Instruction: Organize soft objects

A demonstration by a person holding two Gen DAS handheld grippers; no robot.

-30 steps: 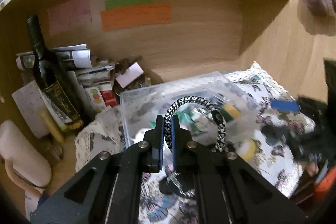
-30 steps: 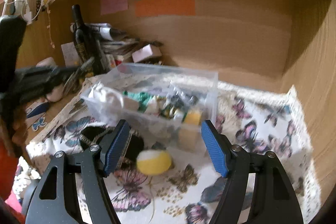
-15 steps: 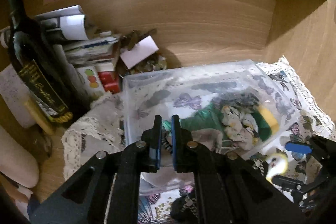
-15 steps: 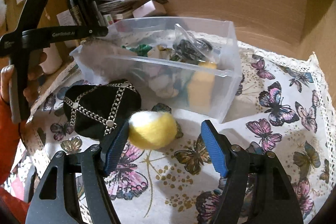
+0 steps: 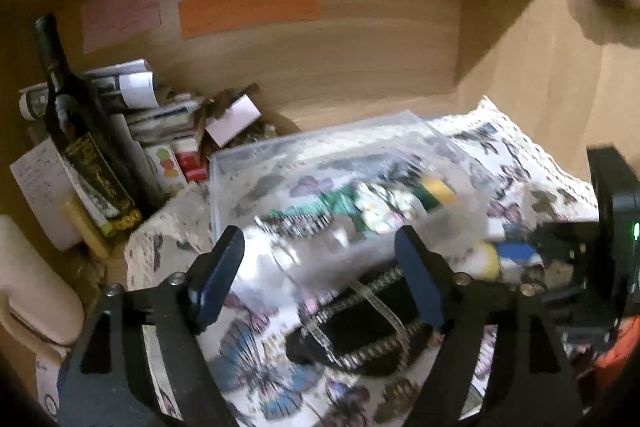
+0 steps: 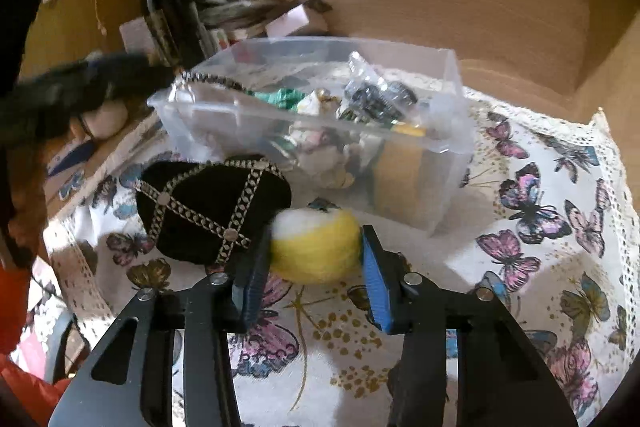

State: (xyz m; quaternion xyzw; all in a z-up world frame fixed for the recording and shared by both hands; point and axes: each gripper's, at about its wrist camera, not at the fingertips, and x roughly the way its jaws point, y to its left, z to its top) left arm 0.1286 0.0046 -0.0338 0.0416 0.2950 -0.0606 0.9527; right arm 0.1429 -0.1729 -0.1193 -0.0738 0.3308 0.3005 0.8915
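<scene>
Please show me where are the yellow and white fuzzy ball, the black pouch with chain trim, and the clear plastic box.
Yellow and white fuzzy ball (image 6: 318, 247): right wrist view, its yellow middle.
Black pouch with chain trim (image 6: 208, 203): right wrist view, its black top face.
Clear plastic box (image 6: 452, 75): right wrist view, its far right corner wall.

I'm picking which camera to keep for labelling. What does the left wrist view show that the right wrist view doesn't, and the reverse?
Left wrist only: the open left gripper, a pale soft thing at far left.
Right wrist only: the right gripper, jaws on either side of the yellow ball.
Both: clear bin, black studded pouch, dark bottle, butterfly cloth.
</scene>
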